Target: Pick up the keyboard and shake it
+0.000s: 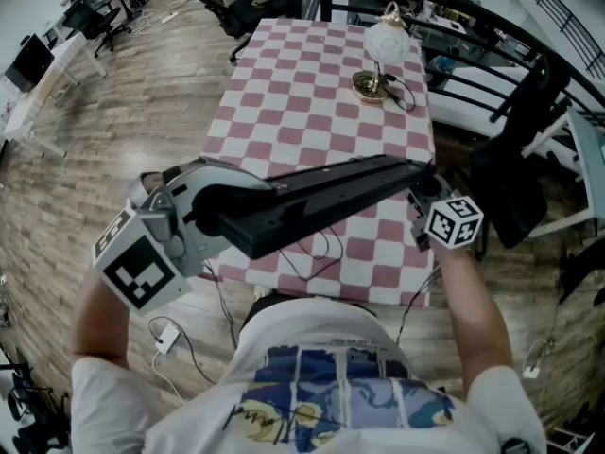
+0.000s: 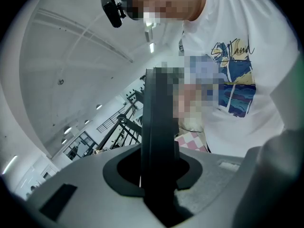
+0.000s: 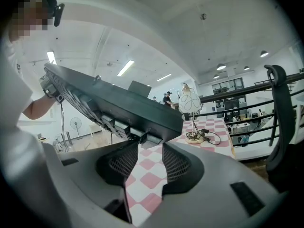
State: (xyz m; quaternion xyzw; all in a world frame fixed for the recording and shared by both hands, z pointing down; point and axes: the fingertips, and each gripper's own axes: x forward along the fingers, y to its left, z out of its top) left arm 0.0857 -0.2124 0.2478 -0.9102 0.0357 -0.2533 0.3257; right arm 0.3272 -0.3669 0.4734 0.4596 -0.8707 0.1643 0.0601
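Note:
The black keyboard (image 1: 321,197) hangs in the air over the near edge of the checkered table (image 1: 302,83), tilted with its keys turned away from the head view. My left gripper (image 1: 213,211) is shut on its left end. In the left gripper view the keyboard (image 2: 159,127) runs edge-on straight out from between the left gripper (image 2: 159,175) jaws. My right gripper (image 1: 421,192) meets the right end. In the right gripper view the keyboard (image 3: 109,103) shows its keys underneath, and its corner sits at the tips of the right gripper (image 3: 147,148).
A table lamp (image 1: 383,50) with a white shade stands at the table's far right, its cord beside it. A black office chair (image 1: 515,178) stands right of the table. Cables (image 1: 321,249) hang at the table's near edge. Wooden floor surrounds the table.

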